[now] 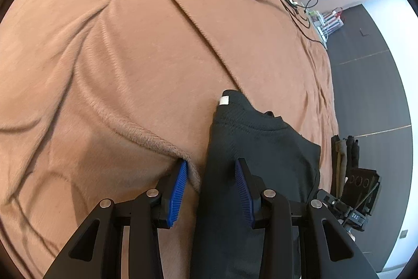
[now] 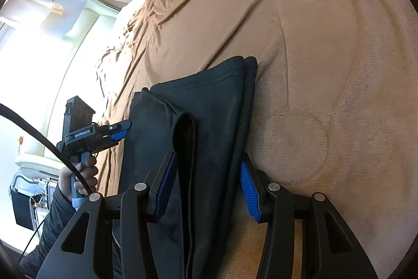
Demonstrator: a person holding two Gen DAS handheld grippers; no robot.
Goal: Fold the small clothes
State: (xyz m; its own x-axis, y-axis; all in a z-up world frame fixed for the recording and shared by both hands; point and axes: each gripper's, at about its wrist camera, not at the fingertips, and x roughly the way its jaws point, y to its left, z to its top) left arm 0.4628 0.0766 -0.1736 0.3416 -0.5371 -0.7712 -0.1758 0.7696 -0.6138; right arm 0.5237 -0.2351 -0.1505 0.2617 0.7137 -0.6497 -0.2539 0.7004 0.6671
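A black piece of clothing (image 2: 209,106) lies folded on a brown fuzzy blanket (image 1: 117,56), near the blanket's edge where the dark floor (image 1: 365,64) begins. A small white tag (image 1: 224,100) shows at its far corner.

The left gripper (image 1: 211,171) hangs over the cloth's edge. Its blue pads (image 1: 180,190) stand partly apart. One pad is over the blanket and the other over the black cloth. I cannot tell if they hold anything.

The right gripper (image 2: 209,166) has its fingers (image 2: 249,190) partly apart too. A folded bunch of the black cloth runs between them. I cannot tell if they squeeze it.

A hand (image 2: 78,177) in a dark sleeve (image 2: 52,221) holds the left gripper by its handle.
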